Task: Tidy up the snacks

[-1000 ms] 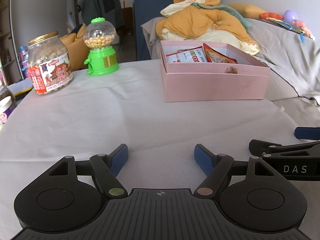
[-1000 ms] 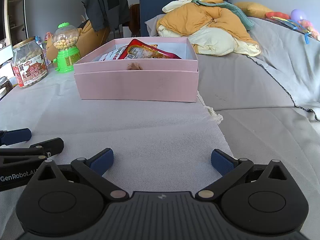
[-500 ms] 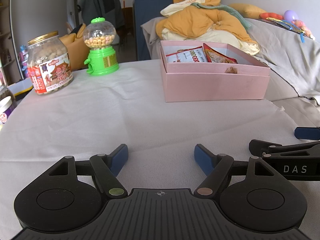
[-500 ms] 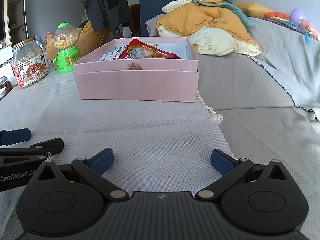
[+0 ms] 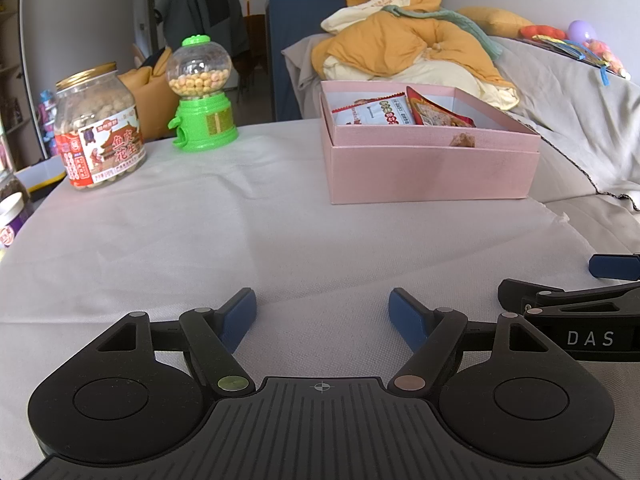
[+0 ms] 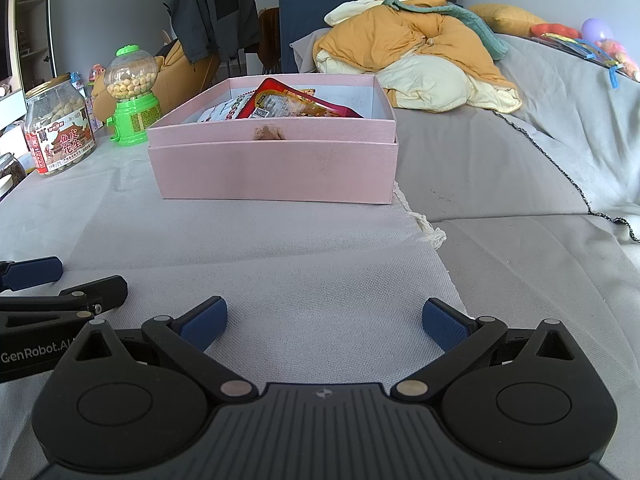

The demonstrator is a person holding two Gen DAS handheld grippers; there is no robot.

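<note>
A pink box (image 5: pixel 430 170) stands on the white cloth, also in the right wrist view (image 6: pixel 276 172). Inside lie a white snack packet (image 5: pixel 376 112) and a red snack packet (image 6: pixel 298 104); a small brown piece (image 6: pixel 268 133) shows at the near rim. My left gripper (image 5: pixel 322 312) is open and empty, low over the cloth, well short of the box. My right gripper (image 6: pixel 324 320) is open and empty beside it, also short of the box. Each gripper shows at the edge of the other's view.
A peanut jar (image 5: pixel 98 124) with a gold lid and a green candy dispenser (image 5: pixel 202 96) stand at the back left. Another jar (image 5: pixel 10 216) sits at the far left edge. A heap of yellow bedding (image 5: pixel 412 52) lies behind the box on a grey sofa (image 6: pixel 520 168).
</note>
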